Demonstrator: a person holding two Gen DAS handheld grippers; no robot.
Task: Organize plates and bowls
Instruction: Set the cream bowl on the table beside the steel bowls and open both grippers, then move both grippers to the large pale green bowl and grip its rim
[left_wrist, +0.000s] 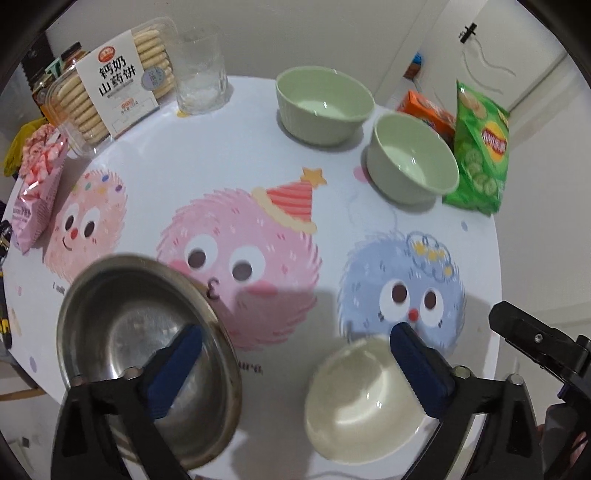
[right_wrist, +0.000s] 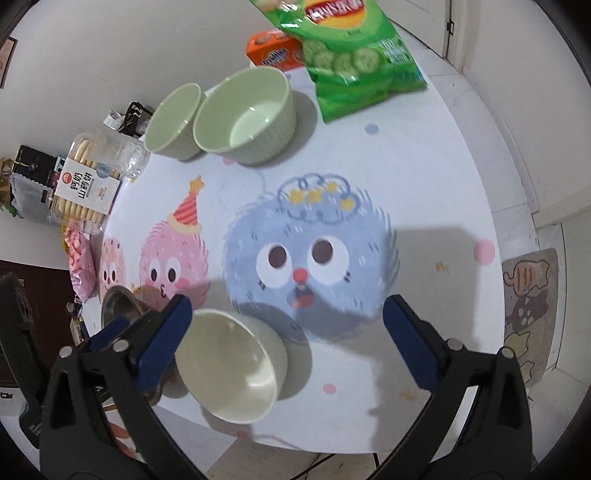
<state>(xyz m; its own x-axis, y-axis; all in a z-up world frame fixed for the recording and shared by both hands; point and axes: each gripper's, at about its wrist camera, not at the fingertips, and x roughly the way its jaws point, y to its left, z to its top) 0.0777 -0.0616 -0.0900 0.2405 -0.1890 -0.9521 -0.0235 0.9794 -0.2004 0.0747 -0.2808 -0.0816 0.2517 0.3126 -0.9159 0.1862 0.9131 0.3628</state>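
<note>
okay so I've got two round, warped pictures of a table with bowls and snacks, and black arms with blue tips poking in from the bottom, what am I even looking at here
There is no robot. A person holds a two-finger gripper in each hand, and each has a fisheye camera looking along its blue-padded fingers, which is why the pictures look round and bent.

One picture is from the left gripper, the other from the right gripper. Both are open and hold nothing.

They look down on a round table with a cartoon-monster cloth. Near the person sit a metal bowl and a cream bowl. At the far side stand two green bowls. Around the edge are a biscuit box, a clear glass, a pink snack bag, a green chip bag and an orange box.
</note>
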